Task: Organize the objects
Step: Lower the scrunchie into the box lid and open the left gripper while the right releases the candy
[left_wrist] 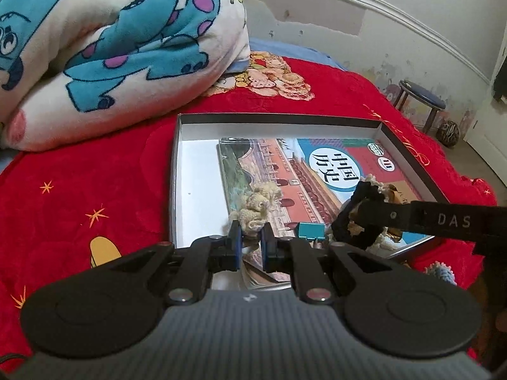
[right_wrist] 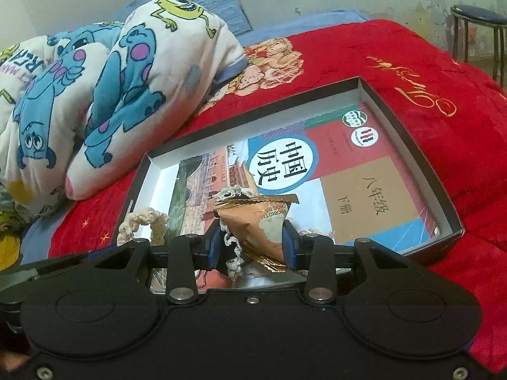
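Note:
A shallow black box (left_wrist: 279, 118) (right_wrist: 421, 161) lies on the red bedspread with a history schoolbook (left_wrist: 285, 174) (right_wrist: 364, 196) flat inside it. My left gripper (left_wrist: 251, 231) is shut on a cream crocheted scrunchie (left_wrist: 258, 205) (right_wrist: 142, 224), held over the book's near left corner. My right gripper (right_wrist: 252, 240) is shut on a gold snack packet (right_wrist: 253, 218) together with a black scrunchie with cream lace trim (right_wrist: 233, 253). In the left wrist view the right gripper (left_wrist: 358, 212) reaches in from the right. A teal binder clip (left_wrist: 310, 231) lies between the two grippers.
A folded white blanket with blue monsters (left_wrist: 111, 47) (right_wrist: 95, 95) lies close behind the box's left side. The red bedspread (left_wrist: 79, 196) (right_wrist: 396, 63) surrounds the box. A blue crocheted piece (left_wrist: 440, 272) lies at its right. Beyond the bed stand a stool (left_wrist: 421, 95) (right_wrist: 478, 15) and a ball (left_wrist: 448, 133).

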A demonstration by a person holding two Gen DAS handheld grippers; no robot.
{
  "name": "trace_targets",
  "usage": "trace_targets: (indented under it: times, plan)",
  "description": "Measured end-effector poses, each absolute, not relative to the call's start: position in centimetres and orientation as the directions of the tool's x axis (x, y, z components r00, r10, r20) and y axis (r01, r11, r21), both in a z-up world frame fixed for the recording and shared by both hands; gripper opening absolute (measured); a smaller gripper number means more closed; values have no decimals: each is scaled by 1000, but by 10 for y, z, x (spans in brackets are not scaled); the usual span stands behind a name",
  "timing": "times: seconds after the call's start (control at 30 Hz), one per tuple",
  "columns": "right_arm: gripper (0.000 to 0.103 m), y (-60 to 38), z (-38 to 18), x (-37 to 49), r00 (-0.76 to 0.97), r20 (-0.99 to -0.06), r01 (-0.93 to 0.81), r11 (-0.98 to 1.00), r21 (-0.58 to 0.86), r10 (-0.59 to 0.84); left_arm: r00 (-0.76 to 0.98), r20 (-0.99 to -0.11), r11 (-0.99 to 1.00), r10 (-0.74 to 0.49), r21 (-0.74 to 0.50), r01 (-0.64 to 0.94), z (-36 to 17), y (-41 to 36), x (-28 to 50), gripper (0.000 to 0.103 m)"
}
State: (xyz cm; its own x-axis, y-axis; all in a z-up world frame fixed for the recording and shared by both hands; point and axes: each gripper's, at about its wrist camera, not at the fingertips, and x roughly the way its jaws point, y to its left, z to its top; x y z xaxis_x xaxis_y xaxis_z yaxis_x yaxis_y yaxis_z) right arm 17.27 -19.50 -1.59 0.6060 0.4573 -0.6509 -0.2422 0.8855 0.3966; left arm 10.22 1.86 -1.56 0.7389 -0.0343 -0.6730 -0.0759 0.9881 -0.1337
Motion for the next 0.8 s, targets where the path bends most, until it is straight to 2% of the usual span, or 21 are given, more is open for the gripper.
trace_targets:
  times: [0.8]
  plan:
    - [37,-194,-17,172,601,-673,-220,899,379,431,731,-682,992,-14,-101,-74,-19,10,101,16]
